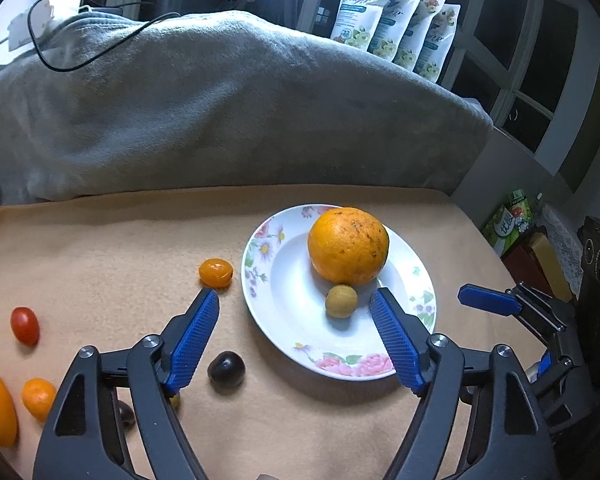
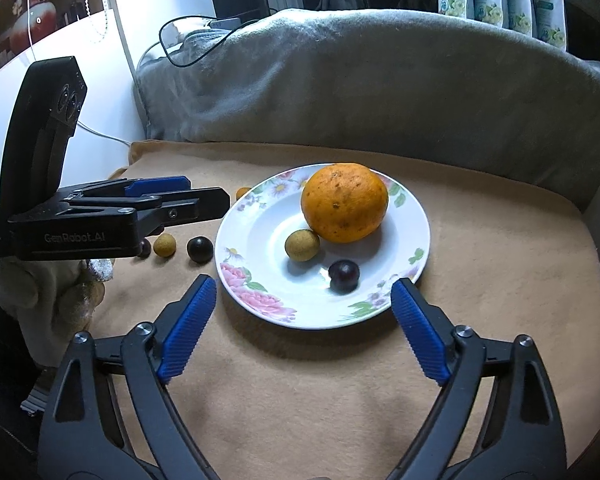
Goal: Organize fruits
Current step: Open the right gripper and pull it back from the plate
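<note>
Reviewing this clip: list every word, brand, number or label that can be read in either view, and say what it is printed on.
"GenRobot.AI": on the side of the left gripper, right wrist view.
"72": in a blue badge on the first of the refill pouches, left wrist view; the script wording above it is too blurred to read.
Green box at the right edge: characters too small to read.
Small print left of the brand: unreadable.

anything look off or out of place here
Nothing spilled or broken. The orange, a tan fruit and a dark grape sit on the plate. Other small fruits are scattered over the cloth: a red tomato, an orange one and another dark grape.
</note>
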Tool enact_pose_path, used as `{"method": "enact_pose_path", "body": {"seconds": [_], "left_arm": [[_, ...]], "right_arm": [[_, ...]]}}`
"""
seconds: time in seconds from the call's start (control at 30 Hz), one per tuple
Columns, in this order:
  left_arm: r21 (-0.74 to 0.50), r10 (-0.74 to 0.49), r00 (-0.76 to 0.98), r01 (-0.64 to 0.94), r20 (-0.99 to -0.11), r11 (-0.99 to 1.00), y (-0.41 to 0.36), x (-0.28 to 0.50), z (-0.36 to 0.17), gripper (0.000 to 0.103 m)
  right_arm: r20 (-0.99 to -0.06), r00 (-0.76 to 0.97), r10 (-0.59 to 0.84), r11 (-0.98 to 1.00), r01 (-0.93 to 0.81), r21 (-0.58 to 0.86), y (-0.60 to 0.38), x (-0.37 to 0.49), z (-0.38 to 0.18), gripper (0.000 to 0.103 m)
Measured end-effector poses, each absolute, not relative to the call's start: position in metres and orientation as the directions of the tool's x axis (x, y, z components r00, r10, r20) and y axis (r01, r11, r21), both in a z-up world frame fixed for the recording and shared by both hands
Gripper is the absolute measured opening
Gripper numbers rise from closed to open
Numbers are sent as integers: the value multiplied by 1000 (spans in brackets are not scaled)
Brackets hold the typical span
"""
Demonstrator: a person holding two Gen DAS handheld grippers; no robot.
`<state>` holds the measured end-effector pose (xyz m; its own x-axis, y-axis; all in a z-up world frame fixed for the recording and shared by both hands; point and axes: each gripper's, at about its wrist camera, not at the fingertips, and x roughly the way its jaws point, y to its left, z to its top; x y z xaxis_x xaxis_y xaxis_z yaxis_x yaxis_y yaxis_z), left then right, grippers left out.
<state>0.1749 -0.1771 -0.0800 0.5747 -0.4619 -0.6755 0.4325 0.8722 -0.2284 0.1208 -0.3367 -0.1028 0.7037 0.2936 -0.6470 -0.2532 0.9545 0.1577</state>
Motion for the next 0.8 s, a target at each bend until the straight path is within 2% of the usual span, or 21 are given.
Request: {"method": "enact_pose_path", "body": {"seconds": [0.8], "left_arm": [[-212, -391, 659, 337, -643, 917, -123, 154, -58, 79]], "right_arm": [[-631, 718, 294, 955, -252, 157, -326, 112, -89, 93]]}}
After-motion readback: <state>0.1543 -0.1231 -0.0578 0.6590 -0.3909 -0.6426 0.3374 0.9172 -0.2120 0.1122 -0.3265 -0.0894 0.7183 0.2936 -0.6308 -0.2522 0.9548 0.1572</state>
